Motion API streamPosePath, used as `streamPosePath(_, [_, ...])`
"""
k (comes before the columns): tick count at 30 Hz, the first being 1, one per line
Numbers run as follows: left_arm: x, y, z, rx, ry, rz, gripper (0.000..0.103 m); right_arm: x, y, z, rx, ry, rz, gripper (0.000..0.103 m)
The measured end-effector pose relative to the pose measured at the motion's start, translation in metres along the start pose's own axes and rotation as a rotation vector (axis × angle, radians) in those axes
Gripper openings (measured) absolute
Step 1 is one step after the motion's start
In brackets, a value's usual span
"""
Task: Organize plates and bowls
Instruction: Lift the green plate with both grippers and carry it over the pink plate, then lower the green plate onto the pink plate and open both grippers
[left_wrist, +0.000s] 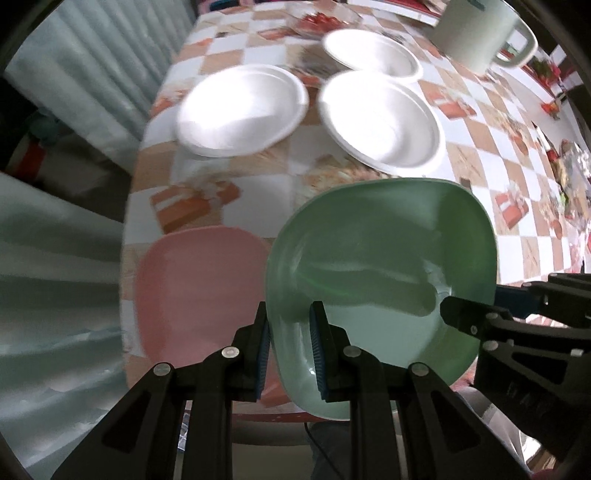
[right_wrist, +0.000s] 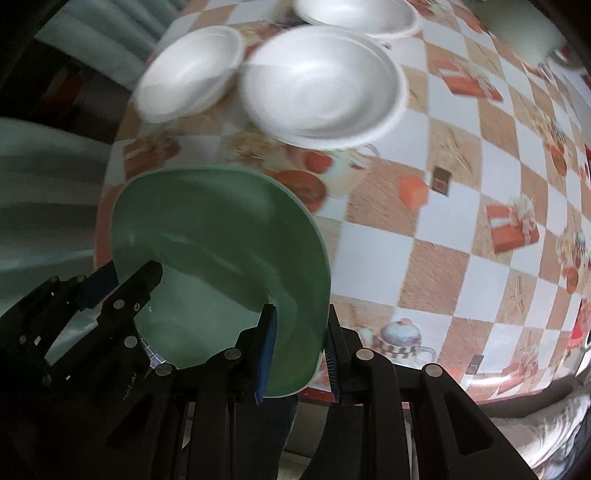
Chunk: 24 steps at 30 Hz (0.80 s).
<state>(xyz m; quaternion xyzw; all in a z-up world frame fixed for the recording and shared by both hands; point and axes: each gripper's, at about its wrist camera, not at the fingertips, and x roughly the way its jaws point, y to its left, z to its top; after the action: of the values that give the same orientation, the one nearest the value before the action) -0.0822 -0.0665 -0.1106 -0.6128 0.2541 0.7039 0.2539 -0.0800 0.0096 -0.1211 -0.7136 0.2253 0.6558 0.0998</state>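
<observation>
A green plate (left_wrist: 384, 273) is held between both grippers above the table's near edge. My left gripper (left_wrist: 290, 350) is shut on its left rim. My right gripper (right_wrist: 301, 350) is shut on its right rim and also shows at the right of the left wrist view (left_wrist: 465, 317). The green plate fills the lower left of the right wrist view (right_wrist: 221, 243). A pink plate (left_wrist: 199, 291) lies flat on the table to the left of the green one. Three white bowls lie further back (left_wrist: 242, 109), (left_wrist: 382, 120), (left_wrist: 371, 51).
The table has a checkered orange-and-white cloth (left_wrist: 332, 173). A pale green pitcher (left_wrist: 484, 29) stands at the far right. The table's left edge drops off beside a curtain (left_wrist: 74, 85). The cloth is bare to the right (right_wrist: 461, 206).
</observation>
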Motion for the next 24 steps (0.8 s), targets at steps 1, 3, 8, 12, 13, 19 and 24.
streamPosePath(1, [-0.003, 0.008, 0.0, -0.011, -0.007, 0.006, 0.022, -0.001, 0.004, 0.001, -0.009, -0.002, 0.001, 0.027])
streamPosePath(3, [-0.005, 0.013, -0.001, -0.029, -0.013, 0.016, 0.022, -0.002, 0.01, 0.0, -0.028, -0.002, 0.01, 0.027])
streamPosePath(8, [-0.009, 0.045, -0.006, -0.082, -0.019, 0.039, 0.022, -0.004, 0.045, 0.004, -0.084, 0.001, 0.015, 0.027])
streamPosePath(12, [-0.011, 0.066, -0.013, -0.118, -0.019, 0.056, 0.022, -0.002, 0.064, 0.008, -0.131, 0.003, 0.04, 0.027])
streamPosePath(13, [-0.011, 0.072, -0.014, -0.127, -0.019, 0.062, 0.022, -0.001, 0.068, 0.01, -0.139, 0.005, 0.041, 0.027])
streamPosePath(19, [-0.002, 0.096, -0.02, -0.163, -0.003, 0.08, 0.022, 0.004, 0.091, 0.008, -0.183, 0.022, 0.034, 0.027])
streamPosePath(24, [0.008, 0.108, -0.021, -0.171, 0.012, 0.085, 0.022, 0.015, 0.103, 0.016, -0.188, 0.043, 0.033, 0.027])
